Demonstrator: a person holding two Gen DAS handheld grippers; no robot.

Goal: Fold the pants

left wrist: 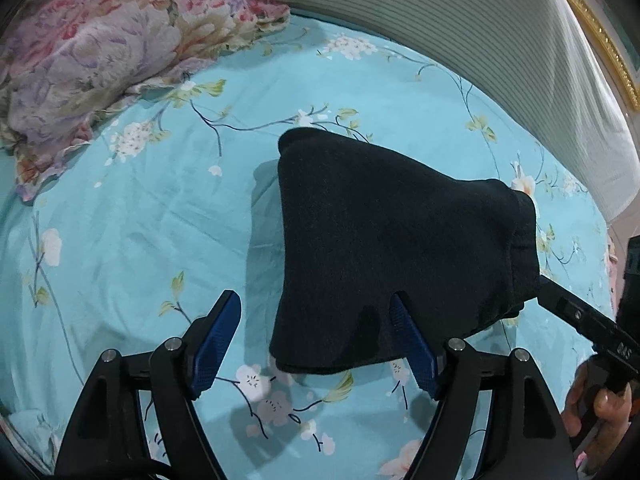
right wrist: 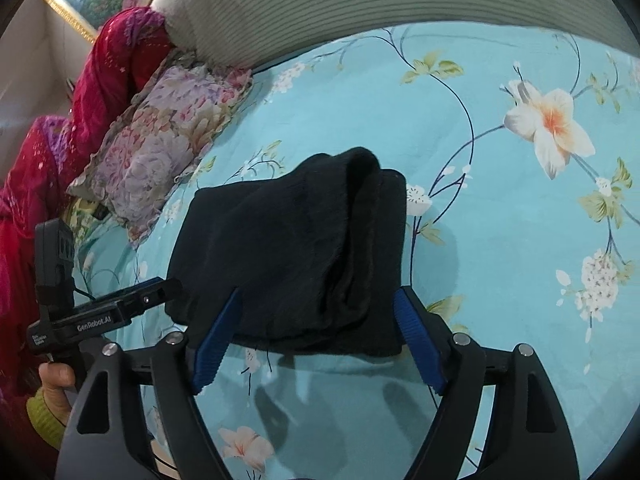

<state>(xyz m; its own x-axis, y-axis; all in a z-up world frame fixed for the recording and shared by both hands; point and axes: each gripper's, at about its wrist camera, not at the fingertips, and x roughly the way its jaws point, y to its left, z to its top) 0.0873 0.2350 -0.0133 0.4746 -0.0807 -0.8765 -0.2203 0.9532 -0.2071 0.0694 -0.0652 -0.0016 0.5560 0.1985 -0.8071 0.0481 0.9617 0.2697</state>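
The black pants [left wrist: 392, 240] lie folded into a compact bundle on the turquoise floral bedsheet [left wrist: 140, 220]. My left gripper [left wrist: 316, 308] is open just above the bundle's near left edge, holding nothing. In the right wrist view the pants [right wrist: 288, 256] sit straight ahead, with thick folded layers at their right side. My right gripper [right wrist: 316, 304] is open at the bundle's near edge, its jaws spread about as wide as the bundle. The right gripper also shows at the right edge of the left wrist view [left wrist: 576, 316], and the left gripper at the left of the right wrist view [right wrist: 120, 308].
A floral pillow [left wrist: 100, 52] lies at the back left of the bed, also seen in the right wrist view [right wrist: 160, 140]. A ribbed white headboard [left wrist: 460, 40] runs along the back. Red fabric [right wrist: 80, 112] hangs at the left.
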